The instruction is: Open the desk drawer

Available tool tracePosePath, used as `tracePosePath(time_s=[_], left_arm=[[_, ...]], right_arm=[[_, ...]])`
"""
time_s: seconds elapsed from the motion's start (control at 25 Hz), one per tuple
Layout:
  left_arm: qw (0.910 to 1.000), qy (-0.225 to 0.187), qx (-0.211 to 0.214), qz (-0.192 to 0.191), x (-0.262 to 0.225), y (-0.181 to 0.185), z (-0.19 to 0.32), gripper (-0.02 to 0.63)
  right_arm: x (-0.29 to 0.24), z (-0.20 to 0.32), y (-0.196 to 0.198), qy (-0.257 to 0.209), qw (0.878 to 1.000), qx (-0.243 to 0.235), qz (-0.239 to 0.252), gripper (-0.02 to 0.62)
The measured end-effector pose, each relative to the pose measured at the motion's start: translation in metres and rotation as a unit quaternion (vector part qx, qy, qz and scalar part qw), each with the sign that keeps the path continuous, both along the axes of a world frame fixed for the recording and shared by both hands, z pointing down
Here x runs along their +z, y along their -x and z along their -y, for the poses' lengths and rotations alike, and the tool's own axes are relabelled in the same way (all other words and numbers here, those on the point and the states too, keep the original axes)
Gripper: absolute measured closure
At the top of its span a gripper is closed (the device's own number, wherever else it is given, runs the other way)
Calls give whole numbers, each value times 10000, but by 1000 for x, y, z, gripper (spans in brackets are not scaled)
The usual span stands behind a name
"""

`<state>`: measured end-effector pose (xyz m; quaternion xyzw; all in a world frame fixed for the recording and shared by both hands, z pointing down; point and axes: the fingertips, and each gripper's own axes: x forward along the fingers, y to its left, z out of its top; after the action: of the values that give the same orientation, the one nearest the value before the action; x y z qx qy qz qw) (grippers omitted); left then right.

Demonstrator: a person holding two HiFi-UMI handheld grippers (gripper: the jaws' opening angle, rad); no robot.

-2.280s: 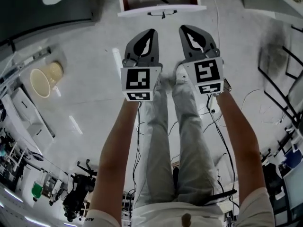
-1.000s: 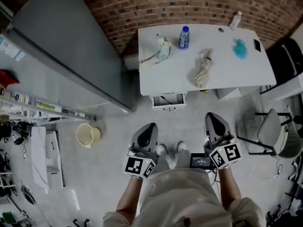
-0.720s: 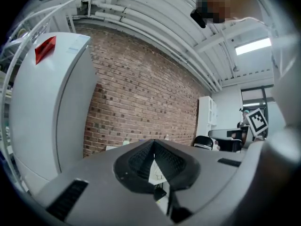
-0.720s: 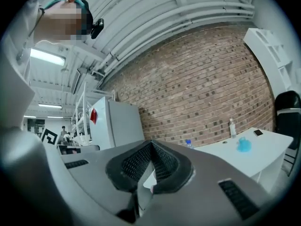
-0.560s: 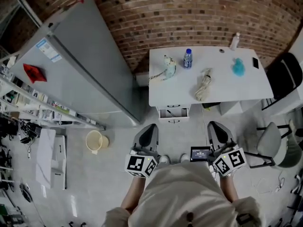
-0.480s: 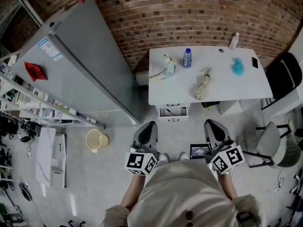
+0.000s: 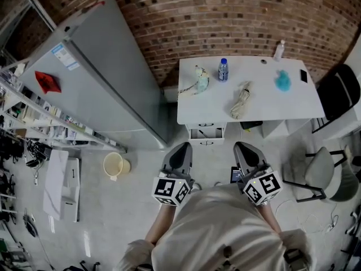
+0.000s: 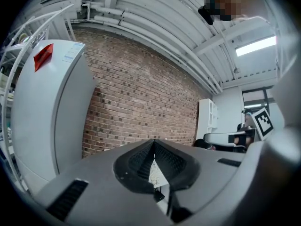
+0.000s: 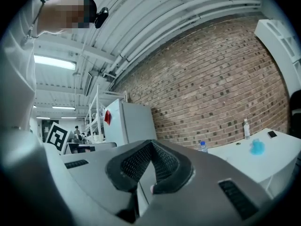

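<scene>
Two grippers side by side in front of the desk (image 7: 265, 103), well short of its front edge, both aimed toward it. Clenched on itself, the left gripper (image 7: 182, 147): in the left gripper view, ribbed pads (image 8: 141, 161) meeting at the tips, only a sliver of background showing lower down. Likewise clenched and empty, the right gripper (image 7: 242, 147): in the right gripper view, pads (image 9: 164, 161) closed tip to tip.

Under the desk's front edge, toward its left corner, the drawer (image 7: 206, 133), pulled out far enough to show its inside from above, a dark handle on its front panel facing the grippers. Well apart from both grippers.

On the desk top:
- toward the back, a water bottle (image 7: 223, 70) with a blue label
- just left of that, a pale object with a cord (image 7: 197, 79)
- nearer the front, a crumpled beige cloth (image 7: 241, 100)
- toward the right, a turquoise item (image 7: 283, 81)
- at the back right, a clear bottle (image 7: 280, 49)
- near the right edge, a small dark flat thing (image 7: 304, 75)

Left of the desk, a tall grey fridge (image 7: 96, 78). Behind the desk, a brick wall (image 7: 237, 16). On the floor, front left of the desk, a cream bucket (image 7: 114, 165). Front right of the desk, a grey chair (image 7: 316, 164).
</scene>
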<state>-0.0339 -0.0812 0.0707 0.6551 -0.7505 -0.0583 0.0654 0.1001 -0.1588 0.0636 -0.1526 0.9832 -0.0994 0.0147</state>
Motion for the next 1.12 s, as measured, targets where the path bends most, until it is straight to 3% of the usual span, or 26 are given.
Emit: tracePosePath(time_s=[0.52, 1.12], left_arm=[[10000, 80, 16, 0, 10, -27, 19, 598], [9977, 118, -654, -138, 21, -20, 0, 598]], right_arm=[[12, 13, -21, 29, 9999, -24, -124, 569], [25, 21, -9, 162, 9985, -472, -227, 569]])
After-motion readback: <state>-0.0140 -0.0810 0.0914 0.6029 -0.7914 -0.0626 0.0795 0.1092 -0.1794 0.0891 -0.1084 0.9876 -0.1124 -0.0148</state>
